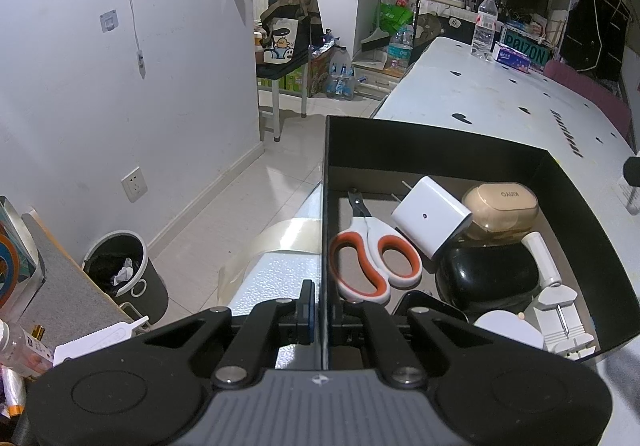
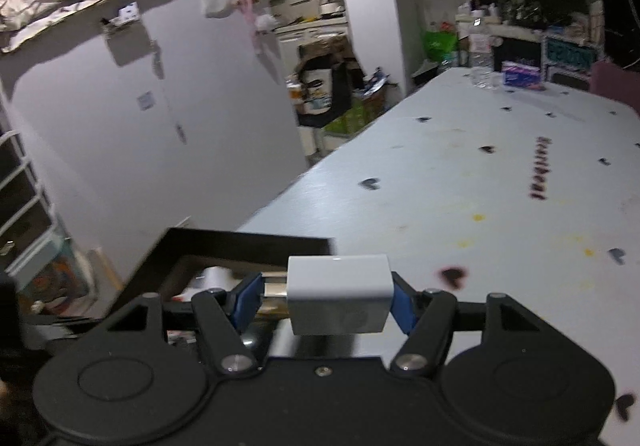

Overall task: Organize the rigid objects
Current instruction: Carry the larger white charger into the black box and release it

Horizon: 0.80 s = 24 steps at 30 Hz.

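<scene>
A black box (image 1: 588, 206) sits at the table's near left corner. It holds orange-handled scissors (image 1: 370, 250), a white charger (image 1: 430, 222), a beige earbud case (image 1: 500, 206), a black rounded case (image 1: 486, 278) and small white items. My left gripper (image 1: 320, 310) is shut on the box's left wall. My right gripper (image 2: 324, 304) is shut on a white charger block (image 2: 338, 298) with metal prongs pointing left, held above the table just right of the box (image 2: 240, 242).
The long white table (image 2: 460, 186) carries a water bottle (image 1: 485, 26) and a tissue pack (image 1: 514, 57) at its far end. A trash bin (image 1: 128, 278) stands on the floor to the left. Clear tape (image 1: 276, 238) hangs off the table corner.
</scene>
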### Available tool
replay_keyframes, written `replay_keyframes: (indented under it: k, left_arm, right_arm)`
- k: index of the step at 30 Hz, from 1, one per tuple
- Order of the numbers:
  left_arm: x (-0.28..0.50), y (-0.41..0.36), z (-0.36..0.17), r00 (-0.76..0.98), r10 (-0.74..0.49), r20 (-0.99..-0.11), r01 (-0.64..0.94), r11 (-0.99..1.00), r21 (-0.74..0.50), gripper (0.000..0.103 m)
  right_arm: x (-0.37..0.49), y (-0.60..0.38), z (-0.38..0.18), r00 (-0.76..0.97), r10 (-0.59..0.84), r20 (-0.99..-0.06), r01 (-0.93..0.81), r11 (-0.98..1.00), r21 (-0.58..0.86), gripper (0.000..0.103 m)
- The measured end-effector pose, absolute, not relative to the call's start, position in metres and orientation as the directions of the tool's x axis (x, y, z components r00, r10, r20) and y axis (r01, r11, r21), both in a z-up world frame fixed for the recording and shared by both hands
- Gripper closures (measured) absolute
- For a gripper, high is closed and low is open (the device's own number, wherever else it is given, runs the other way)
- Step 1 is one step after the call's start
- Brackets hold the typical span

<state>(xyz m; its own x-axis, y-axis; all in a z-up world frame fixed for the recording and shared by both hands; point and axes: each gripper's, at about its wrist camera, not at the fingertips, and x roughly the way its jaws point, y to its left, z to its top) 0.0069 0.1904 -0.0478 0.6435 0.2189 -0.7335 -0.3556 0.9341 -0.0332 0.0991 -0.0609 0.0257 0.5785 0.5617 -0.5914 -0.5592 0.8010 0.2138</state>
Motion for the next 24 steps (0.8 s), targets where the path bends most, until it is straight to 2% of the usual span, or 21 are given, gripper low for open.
replay_keyframes:
  k: [7, 13, 19, 20, 22, 24]
  left_arm:
    - [0.007, 0.191, -0.046, 0.643, 0.222, -0.733, -0.357, 0.933, -0.031, 0.099]
    - [0.004, 0.195, -0.046, 0.653, 0.204, -0.73, -0.352, 0.935, -0.053, 0.098]
    - [0.003, 0.198, -0.046, 0.663, 0.19, -0.724, -0.348, 0.934, -0.074, 0.097]
    - [0.002, 0.199, -0.046, 0.665, 0.187, -0.724, -0.348, 0.934, -0.078, 0.097]
    - [0.003, 0.2, -0.046, 0.667, 0.182, -0.722, -0.346, 0.934, -0.084, 0.097]
    - [0.002, 0.202, -0.047, 0.669, 0.178, -0.722, -0.345, 0.934, -0.089, 0.097]
  right_arm:
    - [0.097, -0.006, 0.019, 0.383, 0.633, -0.673, -0.57, 0.736, 0.367, 0.036]
    - [0.101, 0.047, 0.011, 0.277, 0.622, -0.732, -0.56, 0.724, 0.403, 0.036]
    - [0.11, 0.091, -0.004, 0.175, 0.543, -0.821, -0.572, 0.735, 0.364, 0.035]
    - [0.113, 0.094, -0.007, 0.159, 0.554, -0.817, -0.562, 0.731, 0.386, 0.032]
    - [0.116, 0.095, -0.007, 0.167, 0.566, -0.807, -0.542, 0.737, 0.404, 0.016]
    - [0.114, 0.092, -0.003, 0.211, 0.566, -0.797, -0.533, 0.75, 0.392, 0.015]
